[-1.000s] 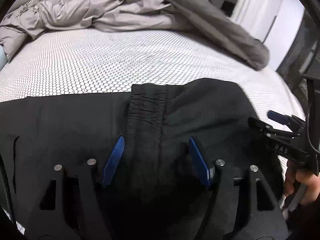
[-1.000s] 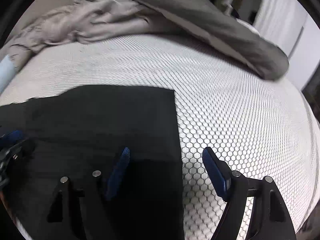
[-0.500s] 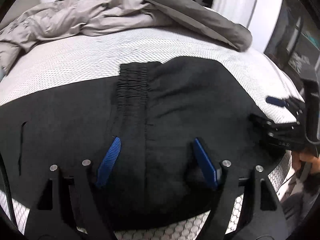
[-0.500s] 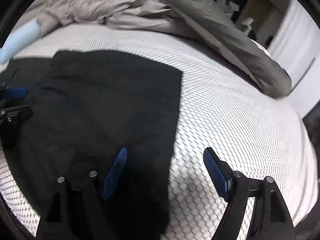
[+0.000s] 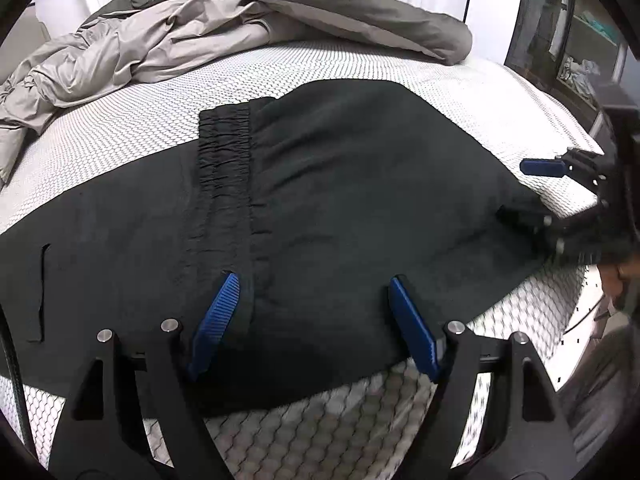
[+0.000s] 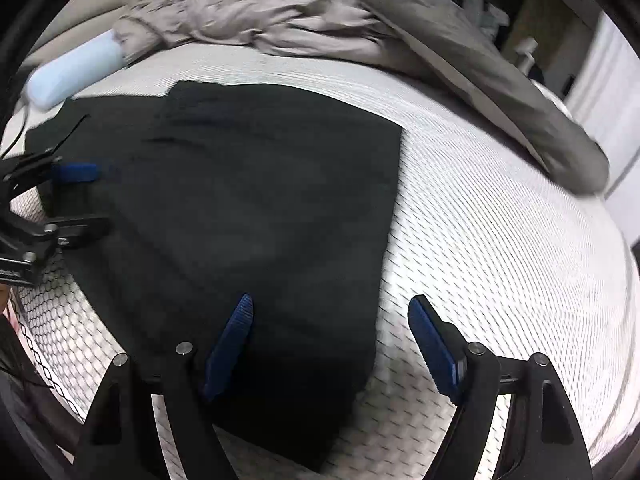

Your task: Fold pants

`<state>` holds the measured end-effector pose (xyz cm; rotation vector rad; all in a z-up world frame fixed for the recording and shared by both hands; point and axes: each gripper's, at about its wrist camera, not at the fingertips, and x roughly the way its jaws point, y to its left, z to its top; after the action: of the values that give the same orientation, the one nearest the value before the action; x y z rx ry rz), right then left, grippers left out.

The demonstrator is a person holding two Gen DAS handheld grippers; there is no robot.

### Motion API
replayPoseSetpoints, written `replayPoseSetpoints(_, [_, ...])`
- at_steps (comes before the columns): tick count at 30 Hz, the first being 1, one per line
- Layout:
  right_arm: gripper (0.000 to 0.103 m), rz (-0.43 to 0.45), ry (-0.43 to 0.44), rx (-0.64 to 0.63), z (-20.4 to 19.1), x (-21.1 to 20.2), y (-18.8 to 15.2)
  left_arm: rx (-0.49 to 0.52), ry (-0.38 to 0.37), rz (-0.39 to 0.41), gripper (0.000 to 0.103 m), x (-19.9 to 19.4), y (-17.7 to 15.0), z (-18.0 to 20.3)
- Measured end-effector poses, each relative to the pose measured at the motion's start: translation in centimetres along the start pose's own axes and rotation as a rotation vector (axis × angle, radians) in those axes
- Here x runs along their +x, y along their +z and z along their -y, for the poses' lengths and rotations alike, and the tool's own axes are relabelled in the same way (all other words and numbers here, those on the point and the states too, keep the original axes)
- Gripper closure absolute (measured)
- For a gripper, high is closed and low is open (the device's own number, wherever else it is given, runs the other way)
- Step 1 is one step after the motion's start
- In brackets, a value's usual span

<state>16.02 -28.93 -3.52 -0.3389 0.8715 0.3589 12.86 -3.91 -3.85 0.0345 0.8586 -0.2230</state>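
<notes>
Black pants (image 5: 340, 168) lie folded on the white honeycomb mattress (image 5: 140, 112), with the gathered waistband (image 5: 224, 148) on top of the lower layer. My left gripper (image 5: 312, 280) hovers open over the near edge of the fold, its pads apart and gripping nothing. In the right wrist view the pants (image 6: 260, 200) spread to the left. My right gripper (image 6: 330, 300) is open too, one pad over the cloth's right edge and one over bare mattress (image 6: 500, 220). Each gripper shows in the other's view: the right gripper (image 5: 520, 190) and the left gripper (image 6: 100, 200).
A rumpled grey duvet (image 5: 200, 40) lies along the far side of the bed, also the duvet (image 6: 280, 28). A pale blue roll (image 6: 76, 72) sits at the far left. A dark shelf unit (image 5: 568, 40) stands beyond the bed's right side. A hand (image 5: 612, 276) holds the right gripper.
Both grippers have drawn back toward the near edge of the bed, so more of the pants shows. The left jaws have widened. Nothing was picked up.
</notes>
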Motion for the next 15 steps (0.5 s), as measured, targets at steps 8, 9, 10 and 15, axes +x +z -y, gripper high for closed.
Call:
replayPoseSetpoints(8, [0.023,-0.005,0.350,0.414,7.2,0.3,-3.6,-0.017,-0.011,0.001,0.027,-1.4,-1.5,-0.8])
replayPoseSetpoints(9, [0.024,0.001,0.400,0.458,7.7,0.5,-3.7,-0.021,-0.009,-0.001,0.026,-1.3,-1.4,-0.7])
replayPoseSetpoints(10, [0.035,0.012,0.479,0.501,8.0,0.8,-3.6,-0.024,-0.007,-0.004,0.024,-1.3,-1.4,-0.6])
replayPoseSetpoints(15, [0.072,-0.030,0.595,0.478,5.6,1.0,-2.8,-0.005,0.010,-0.013,0.022,-0.8,-1.2,-0.5])
